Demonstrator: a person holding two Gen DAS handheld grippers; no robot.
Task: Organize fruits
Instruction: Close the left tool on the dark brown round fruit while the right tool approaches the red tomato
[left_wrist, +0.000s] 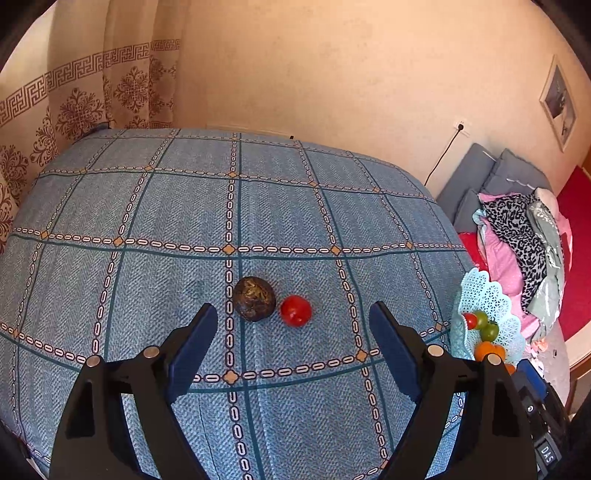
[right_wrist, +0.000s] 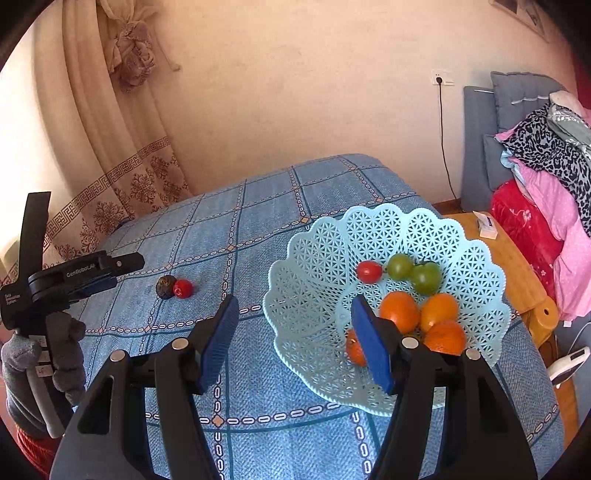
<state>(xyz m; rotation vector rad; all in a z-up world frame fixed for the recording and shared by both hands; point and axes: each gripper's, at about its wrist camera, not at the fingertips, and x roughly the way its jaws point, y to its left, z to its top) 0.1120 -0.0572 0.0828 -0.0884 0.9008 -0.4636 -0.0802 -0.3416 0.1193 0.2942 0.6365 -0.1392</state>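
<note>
Two fruits are left outside the basket (right_wrist: 303, 306): a dark round fruit (left_wrist: 254, 298) and a red tomato (left_wrist: 295, 310), touching side by side on the blue checked surface (left_wrist: 147, 221). In the left wrist view they lie just ahead of the left tool (left_wrist: 293, 326), at centre frame, its jaws wide apart and empty. The right tool (right_wrist: 295, 321), half open and empty, hangs by the basket rim, well apart from them, so the left is nearer.

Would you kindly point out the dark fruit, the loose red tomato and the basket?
dark fruit (left_wrist: 254, 298), left wrist view, top.
red tomato (left_wrist: 295, 311), left wrist view, middle.
basket (right_wrist: 314, 295), right wrist view, bare left wall.
</note>
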